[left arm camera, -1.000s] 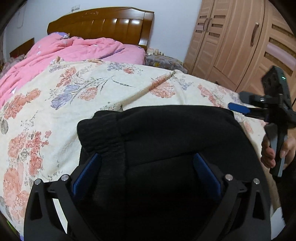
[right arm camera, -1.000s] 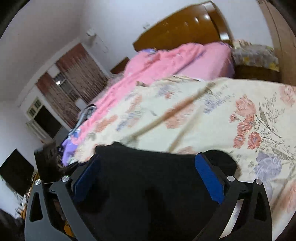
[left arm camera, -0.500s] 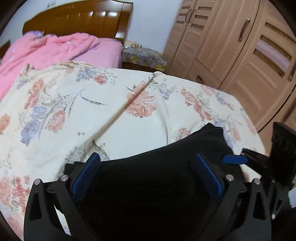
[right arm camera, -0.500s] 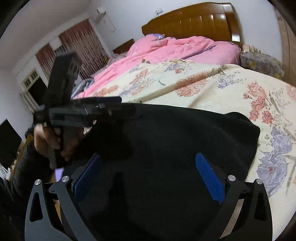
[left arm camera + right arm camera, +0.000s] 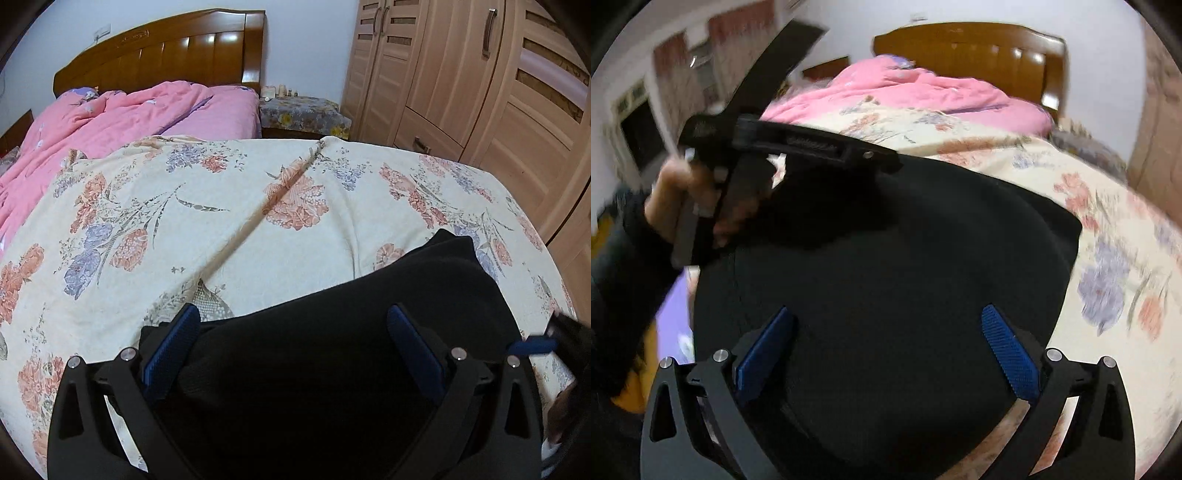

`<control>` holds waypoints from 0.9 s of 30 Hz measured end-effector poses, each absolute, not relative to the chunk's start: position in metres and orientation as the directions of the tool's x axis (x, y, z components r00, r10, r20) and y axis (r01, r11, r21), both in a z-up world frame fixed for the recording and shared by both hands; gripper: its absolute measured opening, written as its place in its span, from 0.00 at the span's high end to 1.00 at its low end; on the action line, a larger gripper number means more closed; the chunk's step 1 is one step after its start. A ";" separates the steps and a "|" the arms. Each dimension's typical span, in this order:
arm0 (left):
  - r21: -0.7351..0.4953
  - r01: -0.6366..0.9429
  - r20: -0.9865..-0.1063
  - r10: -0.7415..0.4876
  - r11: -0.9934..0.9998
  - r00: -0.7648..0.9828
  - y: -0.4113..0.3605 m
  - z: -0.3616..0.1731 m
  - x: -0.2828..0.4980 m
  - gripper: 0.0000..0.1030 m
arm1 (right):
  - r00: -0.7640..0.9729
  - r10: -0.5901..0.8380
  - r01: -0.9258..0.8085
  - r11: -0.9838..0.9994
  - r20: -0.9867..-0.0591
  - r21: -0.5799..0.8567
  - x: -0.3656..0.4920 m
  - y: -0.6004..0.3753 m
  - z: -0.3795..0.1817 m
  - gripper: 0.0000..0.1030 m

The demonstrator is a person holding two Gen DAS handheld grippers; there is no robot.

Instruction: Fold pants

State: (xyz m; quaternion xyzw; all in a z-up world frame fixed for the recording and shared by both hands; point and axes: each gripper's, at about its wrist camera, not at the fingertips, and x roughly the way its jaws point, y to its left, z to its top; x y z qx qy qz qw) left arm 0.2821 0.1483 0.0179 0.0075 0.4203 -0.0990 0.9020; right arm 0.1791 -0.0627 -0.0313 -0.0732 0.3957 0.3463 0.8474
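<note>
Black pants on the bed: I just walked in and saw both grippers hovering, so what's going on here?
A person is folding black pants on a floral bedspread, using handheld tongs. The left tongs and right tongs are both open above the bunched fabric, gripping nothing. The person's hand holds the left tool's handle. The pants lie in a compact bundle near the bed's edge.
</note>
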 end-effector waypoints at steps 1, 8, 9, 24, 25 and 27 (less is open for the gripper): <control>-0.071 0.185 -0.759 -0.173 0.980 0.628 0.148 0.018 0.282 0.02 | 0.443 0.523 -0.631 0.759 -0.728 0.162 0.182 -0.064 -0.029 0.04; -0.090 0.186 -0.751 -0.189 0.978 0.632 0.150 0.020 0.281 0.02 | 0.454 0.537 -0.682 0.723 -0.711 0.110 0.145 -0.056 -0.008 0.04; -0.093 0.187 -0.750 -0.192 0.978 0.633 0.151 0.020 0.281 0.02 | 0.439 0.529 -0.692 0.715 -0.726 0.103 0.142 -0.053 -0.016 0.04; -0.101 0.044 -0.527 -0.090 0.994 0.845 0.168 0.079 0.186 0.02 | 0.565 0.476 -0.614 0.788 -0.674 0.042 0.102 -0.081 -0.008 0.04; -0.104 0.046 -0.519 -0.094 0.994 0.850 0.169 0.082 0.174 0.02 | 0.562 0.474 -0.610 0.791 -0.679 0.048 0.100 -0.083 -0.010 0.04; -0.101 0.054 -0.531 -0.100 0.993 0.842 0.169 0.077 0.147 0.02 | 0.549 0.462 -0.594 0.802 -0.696 0.063 0.102 -0.083 -0.020 0.04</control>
